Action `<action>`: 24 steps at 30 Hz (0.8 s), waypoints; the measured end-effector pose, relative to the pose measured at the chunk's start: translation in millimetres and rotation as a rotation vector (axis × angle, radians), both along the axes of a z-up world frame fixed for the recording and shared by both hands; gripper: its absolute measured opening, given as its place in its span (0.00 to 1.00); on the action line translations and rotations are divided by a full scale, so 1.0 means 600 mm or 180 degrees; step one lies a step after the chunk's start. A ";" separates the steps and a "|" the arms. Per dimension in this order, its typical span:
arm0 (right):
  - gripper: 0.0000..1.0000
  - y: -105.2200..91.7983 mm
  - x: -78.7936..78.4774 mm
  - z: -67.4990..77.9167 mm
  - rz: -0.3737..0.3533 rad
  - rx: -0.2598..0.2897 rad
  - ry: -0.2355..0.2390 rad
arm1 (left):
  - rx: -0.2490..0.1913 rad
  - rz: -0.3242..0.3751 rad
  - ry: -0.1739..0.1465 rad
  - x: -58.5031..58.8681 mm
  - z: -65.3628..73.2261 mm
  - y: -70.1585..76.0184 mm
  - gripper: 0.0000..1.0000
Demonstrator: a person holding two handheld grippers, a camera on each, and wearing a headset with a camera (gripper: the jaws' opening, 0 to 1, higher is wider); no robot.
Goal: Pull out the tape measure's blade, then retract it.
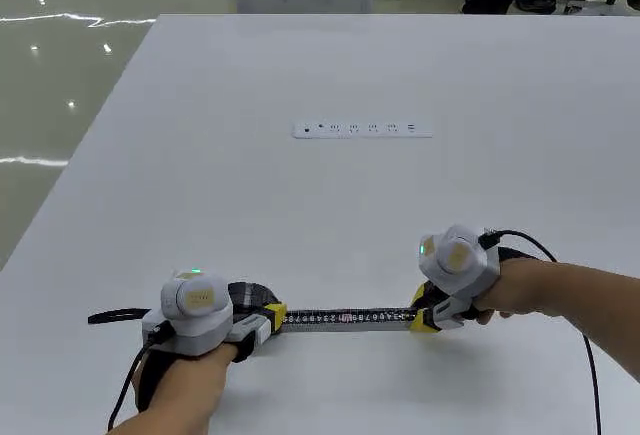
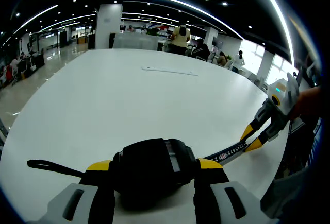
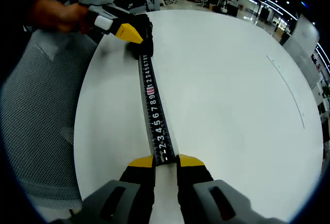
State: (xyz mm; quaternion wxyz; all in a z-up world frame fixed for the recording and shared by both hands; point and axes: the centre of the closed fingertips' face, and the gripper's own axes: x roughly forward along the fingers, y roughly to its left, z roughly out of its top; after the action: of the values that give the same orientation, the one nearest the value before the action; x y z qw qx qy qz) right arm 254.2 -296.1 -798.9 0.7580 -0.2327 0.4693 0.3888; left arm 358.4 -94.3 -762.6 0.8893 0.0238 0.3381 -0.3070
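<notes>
Fingers point(image 3: 140, 161) of the right gripper point(image 3: 165, 160) are closed on the tip of the blade point(image 3: 153, 105). The left gripper point(image 2: 154, 165) clamps the black tape measure point(image 2: 149, 175) down on the counter point(image 1: 330, 195). The blade runs straight between them. For a clean pull, I'd move the right gripper along the blade's line, with the case steady, to avoid kinks.

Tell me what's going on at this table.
A person at a white table holds a gripper in each hand. The left gripper clamps the black tape measure, and the right gripper pinches the tip of its blade, which is drawn out flat across the table between them. A power strip lies farther back.
</notes>
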 end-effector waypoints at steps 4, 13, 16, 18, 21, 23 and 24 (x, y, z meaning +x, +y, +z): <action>0.14 0.005 0.002 0.000 -0.0017 0.0011 -0.0006 | -0.0002 -0.0003 0.0007 0.000 0.000 0.000 0.58; 0.15 0.017 0.008 0.000 -0.0056 0.0050 -0.0027 | -0.0010 -0.0004 0.0016 0.001 -0.001 0.001 0.58; 0.14 0.021 0.010 0.001 -0.0052 0.0057 -0.0032 | -0.0010 -0.0004 0.0019 0.001 -0.001 0.001 0.58; 0.14 0.023 0.011 0.001 -0.0059 0.0063 -0.0032 | -0.0012 -0.0003 0.0020 0.000 -0.001 0.001 0.58; 0.14 0.025 0.013 0.001 -0.0071 0.0079 -0.0032 | -0.0012 -0.0005 0.0020 0.001 -0.001 0.002 0.58; 0.14 0.027 0.015 0.001 -0.0095 0.0096 -0.0031 | -0.0014 -0.0005 0.0019 0.001 0.000 0.002 0.58; 0.14 0.028 0.015 0.001 -0.0092 0.0098 -0.0038 | -0.0013 -0.0004 0.0020 0.001 -0.001 0.002 0.58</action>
State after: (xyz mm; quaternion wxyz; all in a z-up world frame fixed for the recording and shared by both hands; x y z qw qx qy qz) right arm 263.3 -279.4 -798.3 0.7698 -0.2165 0.4620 0.3835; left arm 358.9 -93.3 -762.9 0.8881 0.0212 0.3402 -0.3084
